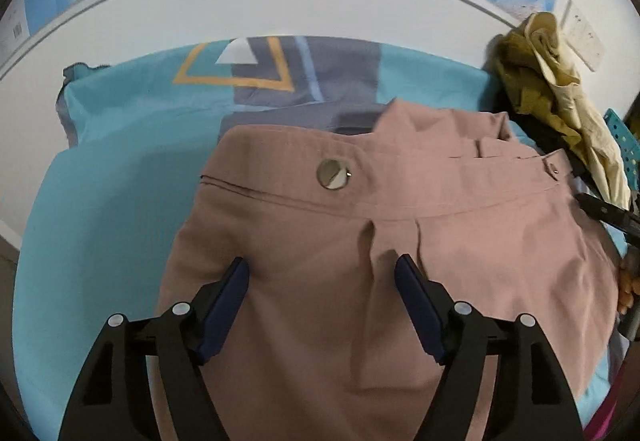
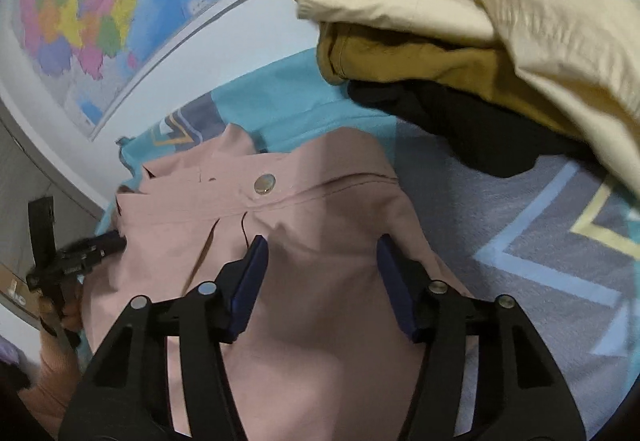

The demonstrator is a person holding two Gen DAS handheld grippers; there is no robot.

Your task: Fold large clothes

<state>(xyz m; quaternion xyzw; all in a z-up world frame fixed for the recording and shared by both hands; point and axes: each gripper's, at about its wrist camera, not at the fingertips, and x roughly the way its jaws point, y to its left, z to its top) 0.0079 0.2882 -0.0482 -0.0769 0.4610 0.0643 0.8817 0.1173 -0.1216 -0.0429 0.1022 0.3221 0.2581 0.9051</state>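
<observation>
Pink trousers (image 1: 360, 241) lie on a turquoise patterned bedsheet (image 1: 120, 201), waistband and metal button (image 1: 333, 174) toward the wall. Both the left gripper (image 1: 322, 273) and right gripper (image 2: 322, 249) hover above the fabric, jaws spread, holding nothing. A pile of cream, mustard and black clothes (image 2: 460, 21) sits nearby.

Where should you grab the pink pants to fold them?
Probably grab the pink pants by the waistband, at its two ends, one tool on each. It is a stiff stitched band across the far end of the garment, so its ends give an edge to pinch. Come in from the left and right sides.
</observation>
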